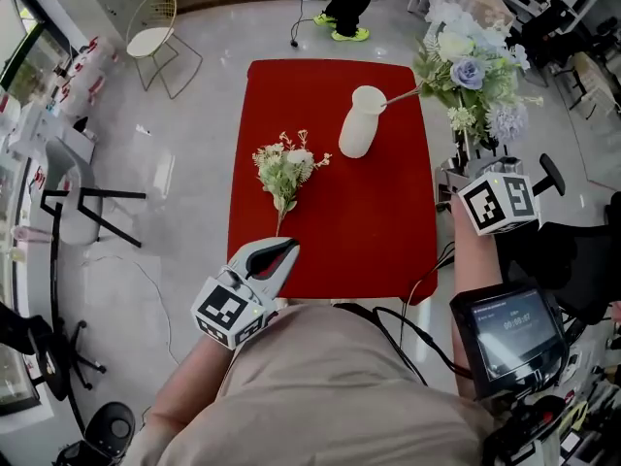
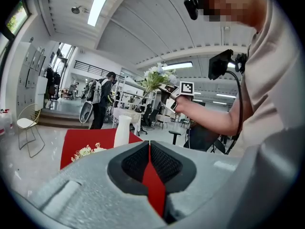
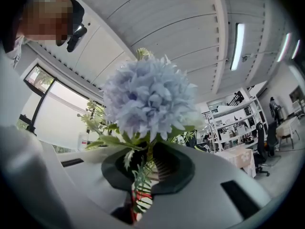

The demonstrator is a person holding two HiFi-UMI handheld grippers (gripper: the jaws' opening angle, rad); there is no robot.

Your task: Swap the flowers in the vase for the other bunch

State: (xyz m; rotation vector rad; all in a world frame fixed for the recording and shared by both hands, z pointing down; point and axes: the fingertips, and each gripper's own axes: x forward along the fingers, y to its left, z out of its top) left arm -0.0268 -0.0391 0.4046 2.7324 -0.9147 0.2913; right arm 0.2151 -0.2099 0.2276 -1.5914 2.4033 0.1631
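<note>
Red cloth covers the table [image 1: 383, 241] at the frame's centre, with the white vase [image 1: 361, 124] upright near its far edge and a small white bunch [image 1: 284, 168] lying to its lower left. At upper right, the right gripper [image 3: 144, 173] is clamped on the blue-and-white bunch [image 1: 471, 81] (one stem end reaches toward the vase mouth). The left gripper [image 1: 281, 253], at lower left, is closed and empty.
</note>
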